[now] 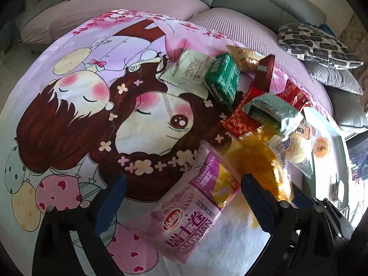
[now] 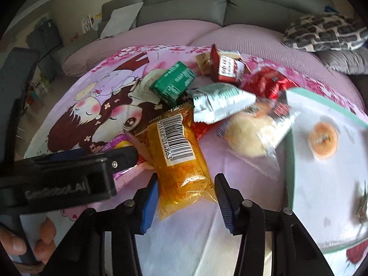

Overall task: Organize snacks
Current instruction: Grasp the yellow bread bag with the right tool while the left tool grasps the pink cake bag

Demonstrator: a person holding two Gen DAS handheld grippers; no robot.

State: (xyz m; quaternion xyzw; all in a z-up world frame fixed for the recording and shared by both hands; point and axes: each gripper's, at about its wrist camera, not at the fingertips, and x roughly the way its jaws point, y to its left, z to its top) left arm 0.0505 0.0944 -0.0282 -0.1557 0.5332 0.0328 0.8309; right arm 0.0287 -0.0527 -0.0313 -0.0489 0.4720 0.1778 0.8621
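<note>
On the cartoon-print cloth [image 1: 69, 105], the leftmost item in play is the pink wafer-roll packet [image 1: 195, 209], lying flat between the fingers of the left gripper [image 1: 184, 191]. Its jaws stand wide, one pad on either side of the packet, neither pressing on it. Judged by its look, the packet is light, puffed with air and crinkly; the film will slide under a weak pinch, and the rolls inside would likely crush under a hard one, so a hold across its short width near the middle seems soundest. The left gripper points steeply down over it. Next to the right lies the orange snack packet [image 2: 179, 156], barcode up, with its near end between the pads of the right gripper [image 2: 186, 200]. The left pad sits at the packet's edge and the right pad stands just clear, so contact cannot be confirmed; the jaws are narrowed but not seen to be clamped. This packet appears soft, glossy and slippery, best taken across the body rather than by the flimsy end seal. Further right is the loose pile of snacks [image 2: 218, 101], then the pale tray [image 2: 326, 184].
</note>
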